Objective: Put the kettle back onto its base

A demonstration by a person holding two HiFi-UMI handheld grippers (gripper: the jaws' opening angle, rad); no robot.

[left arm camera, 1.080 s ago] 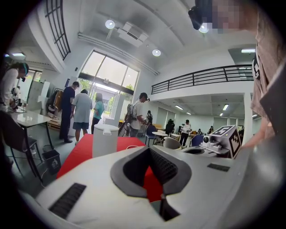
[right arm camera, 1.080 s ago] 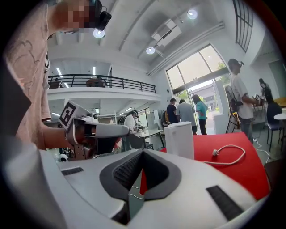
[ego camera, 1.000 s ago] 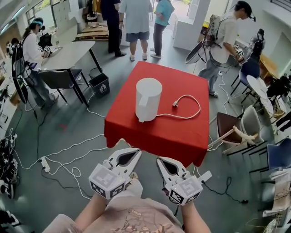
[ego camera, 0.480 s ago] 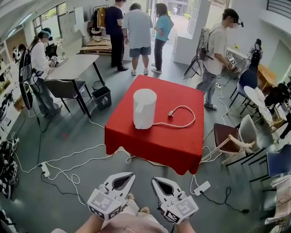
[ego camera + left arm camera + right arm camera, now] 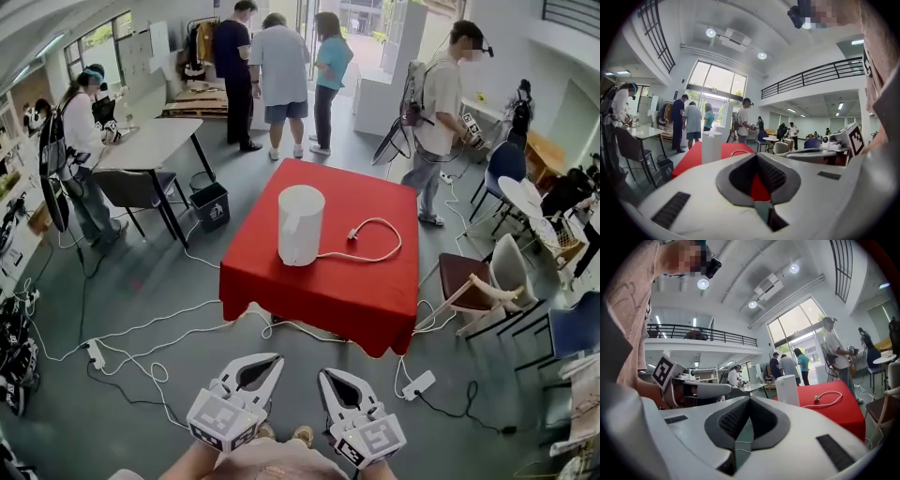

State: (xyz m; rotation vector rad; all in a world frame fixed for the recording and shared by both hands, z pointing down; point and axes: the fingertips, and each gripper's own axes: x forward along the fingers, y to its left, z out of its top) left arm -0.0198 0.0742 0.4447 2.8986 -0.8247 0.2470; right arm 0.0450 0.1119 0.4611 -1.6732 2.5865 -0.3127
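The left hand-held gripper [image 5: 276, 358] and the right hand-held gripper [image 5: 324, 374] were both closed and empty, well short of the red counter [image 5: 356, 295]. The kettle [image 5: 300, 225] stood upright there, with its cord [image 5: 379, 254] beside it. No separate base could be made out. Recommended procedure: close in, open the jaws early, and check the seating before gripping.

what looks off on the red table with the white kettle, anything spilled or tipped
Nothing is spilled or tipped. The tall white kettle stands upright on the red-clothed table. The only loose end is the white power cord, which loops across the cloth from the kettle's foot and ends in a plug lying unplugged on the table.
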